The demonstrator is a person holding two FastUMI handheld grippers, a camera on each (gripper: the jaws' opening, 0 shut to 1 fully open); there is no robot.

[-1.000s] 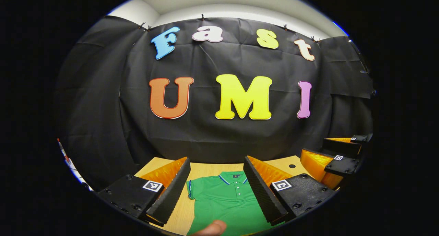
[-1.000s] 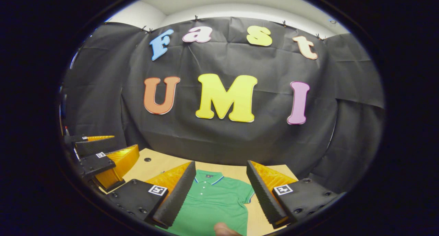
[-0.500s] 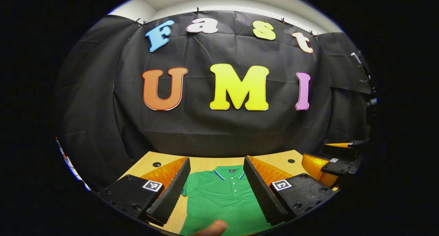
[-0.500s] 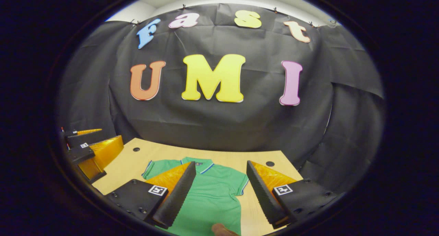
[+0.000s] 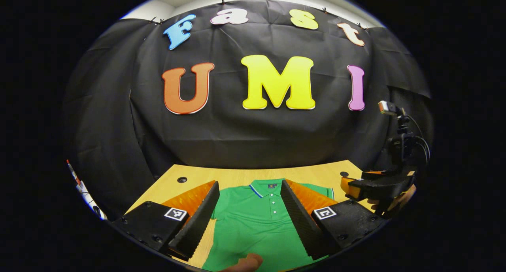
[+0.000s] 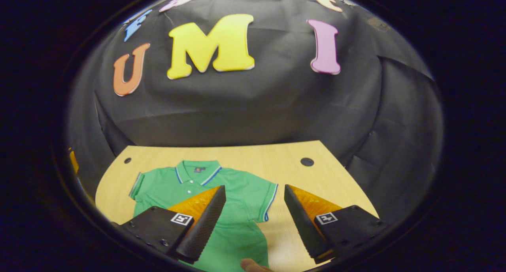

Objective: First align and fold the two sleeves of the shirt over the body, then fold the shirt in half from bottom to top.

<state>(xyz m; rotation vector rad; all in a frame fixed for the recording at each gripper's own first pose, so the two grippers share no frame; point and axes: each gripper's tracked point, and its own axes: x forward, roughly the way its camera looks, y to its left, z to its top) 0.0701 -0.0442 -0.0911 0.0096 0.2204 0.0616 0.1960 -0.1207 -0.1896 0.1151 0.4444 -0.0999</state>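
A green polo shirt (image 6: 237, 208) lies flat and face up on the wooden table (image 6: 316, 181), collar toward the wall, both short sleeves spread out. My right gripper (image 6: 253, 187) hovers open above the shirt's right sleeve (image 6: 265, 199), with nothing between its fingers. In the left gripper view the shirt (image 5: 257, 224) shows between the fingers of my open left gripper (image 5: 249, 182), which hangs over its chest and collar. The right gripper (image 5: 350, 186), held by a hand, is off to the right at the table's edge.
The table has small round holes near its back corners (image 6: 306, 161) (image 5: 182, 179). Black cloth walls close in the back and sides. A thumb tip (image 5: 247, 261) pokes in at the bottom edge.
Both views have tipped downward, so more of the table and shirt shows. The right gripper has swung toward the shirt's right sleeve. Both stay open.
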